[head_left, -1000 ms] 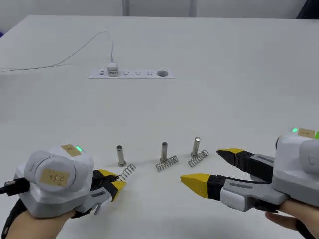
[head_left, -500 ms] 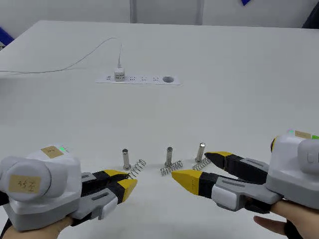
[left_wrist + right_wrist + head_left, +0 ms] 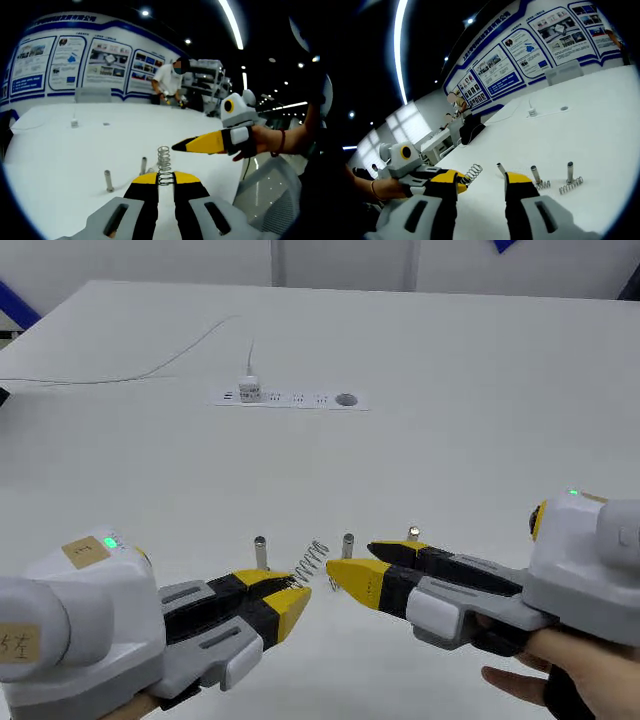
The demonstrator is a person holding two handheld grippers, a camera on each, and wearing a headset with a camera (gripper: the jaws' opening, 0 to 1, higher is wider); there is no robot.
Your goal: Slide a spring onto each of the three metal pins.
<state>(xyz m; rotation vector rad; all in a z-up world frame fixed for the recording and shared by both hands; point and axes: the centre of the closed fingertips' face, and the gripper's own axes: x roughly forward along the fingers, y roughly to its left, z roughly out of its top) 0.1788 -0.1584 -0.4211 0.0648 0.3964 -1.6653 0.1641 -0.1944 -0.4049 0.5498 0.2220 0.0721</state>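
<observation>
We work at a white table [image 3: 480,390] and place everything from the middle pin [image 3: 348,544] of the three that stand in a row. Our right gripper [image 3: 362,560] reaches in from the right of that pin. Its jaws are spread and hold nothing, and one yellow tip is just in front of the pin. Our left gripper [image 3: 290,595] sits left of the middle pin and nearer us, its jaws pinched on the lower end of the held spring [image 3: 312,560]. That spring stands clear of the table, between the middle pin and the left pin [image 3: 261,550].

A power strip [image 3: 290,398] lies well beyond the middle pin, and the right pin [image 3: 414,533] stands to its right. A second spring [image 3: 543,185] lies just beside the middle pin, and a third spring [image 3: 571,186] by the right pin.

We judge this to be the first threading, since no pin wears a spring yet. Next we must bring the coil's free end over a pin top, line it up with the pin and lower it.
</observation>
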